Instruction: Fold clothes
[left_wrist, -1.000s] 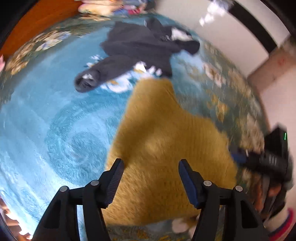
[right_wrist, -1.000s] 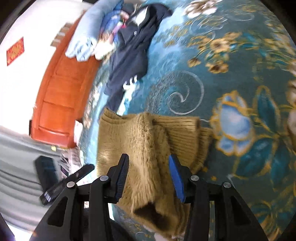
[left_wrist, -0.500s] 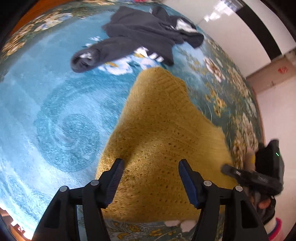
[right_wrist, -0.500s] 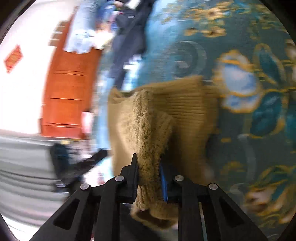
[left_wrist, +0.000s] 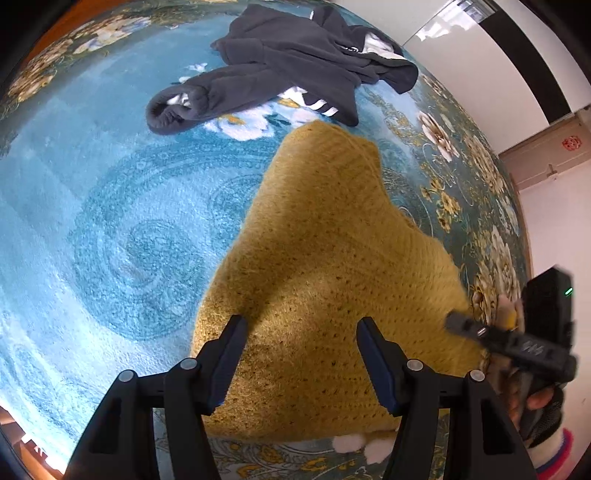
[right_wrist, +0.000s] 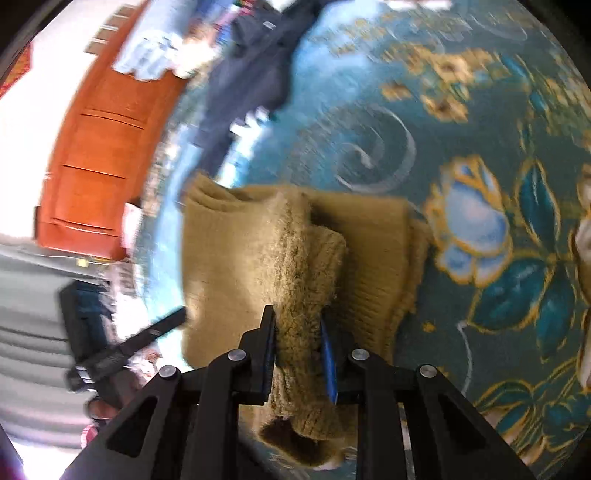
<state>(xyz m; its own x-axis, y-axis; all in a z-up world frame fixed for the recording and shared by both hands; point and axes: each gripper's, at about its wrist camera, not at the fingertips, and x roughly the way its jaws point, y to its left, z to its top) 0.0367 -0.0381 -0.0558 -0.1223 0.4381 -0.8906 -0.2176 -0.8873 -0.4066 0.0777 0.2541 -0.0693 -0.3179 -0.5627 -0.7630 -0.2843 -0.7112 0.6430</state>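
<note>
A mustard knitted sweater (left_wrist: 325, 258) lies spread on the patterned carpet. My left gripper (left_wrist: 300, 325) hovers open above its near part, nothing between its pads. In the right wrist view the sweater (right_wrist: 229, 258) shows folded layers, and one fuzzy sleeve (right_wrist: 306, 266) is bunched up over it. My right gripper (right_wrist: 297, 317) is shut on that sleeve, with the cuff end hanging below the fingers. A dark hoodie (left_wrist: 288, 62) lies crumpled beyond the sweater.
The teal floral carpet (left_wrist: 110, 221) stretches out to the left of the sweater. An orange wooden cabinet (right_wrist: 96, 147) stands at the carpet's edge, with light blue clothes (right_wrist: 147, 55) piled near it. A gloved hand (left_wrist: 535, 402) is at the right edge.
My right gripper's jaws came together on the sweater's sleeve, which lay loose between them a second ago. The left gripper stays open and has tilted a little over the sweater.
</note>
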